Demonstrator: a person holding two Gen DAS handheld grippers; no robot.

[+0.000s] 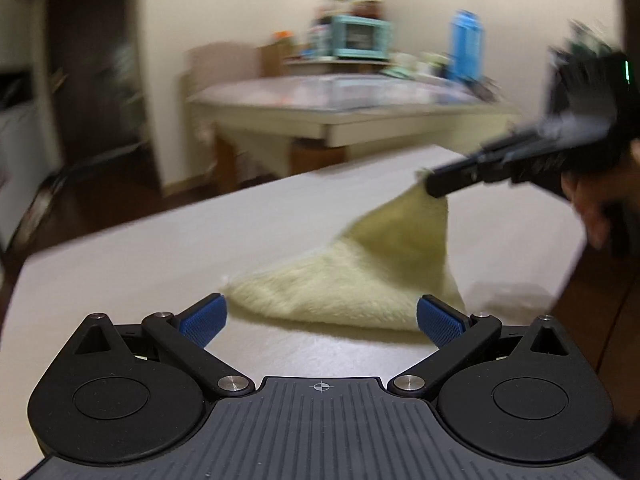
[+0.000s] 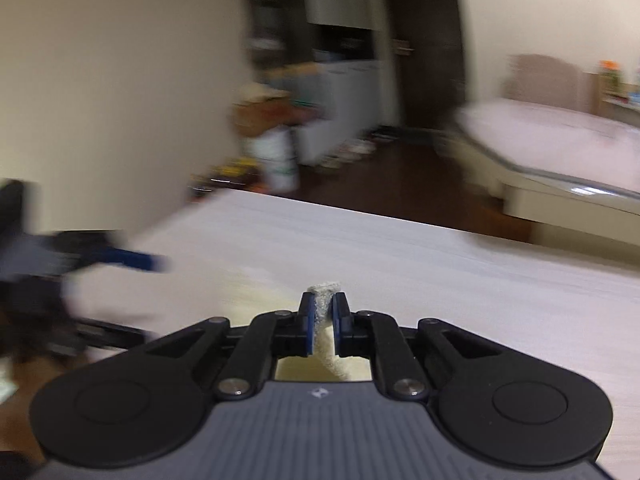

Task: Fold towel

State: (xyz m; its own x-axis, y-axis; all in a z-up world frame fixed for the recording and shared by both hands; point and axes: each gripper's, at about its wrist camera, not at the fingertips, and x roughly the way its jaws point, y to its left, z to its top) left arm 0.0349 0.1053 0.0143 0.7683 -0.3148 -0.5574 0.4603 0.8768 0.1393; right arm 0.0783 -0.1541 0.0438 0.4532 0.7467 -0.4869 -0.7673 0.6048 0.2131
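A pale yellow fluffy towel (image 1: 352, 280) lies on the white table (image 1: 160, 248), one corner pulled up into a peak. My right gripper (image 1: 434, 186) is shut on that raised corner, held by a hand at the right edge. In the right wrist view the towel's corner (image 2: 323, 300) sticks up between the closed blue pads of the right gripper (image 2: 323, 318). My left gripper (image 1: 322, 318) stands wide open just in front of the towel's near edge, nothing between its blue pads (image 1: 204, 320). The left gripper (image 2: 132, 260) shows blurred at the left of the right wrist view.
The table's far edge (image 1: 280, 178) drops to a dark floor. Beyond it stands a bed (image 1: 332, 104) with a shelf of clutter behind, a blue container (image 1: 466, 46) and a teal box (image 1: 360, 36). A doorway and cabinets (image 2: 344, 80) lie beyond in the right wrist view.
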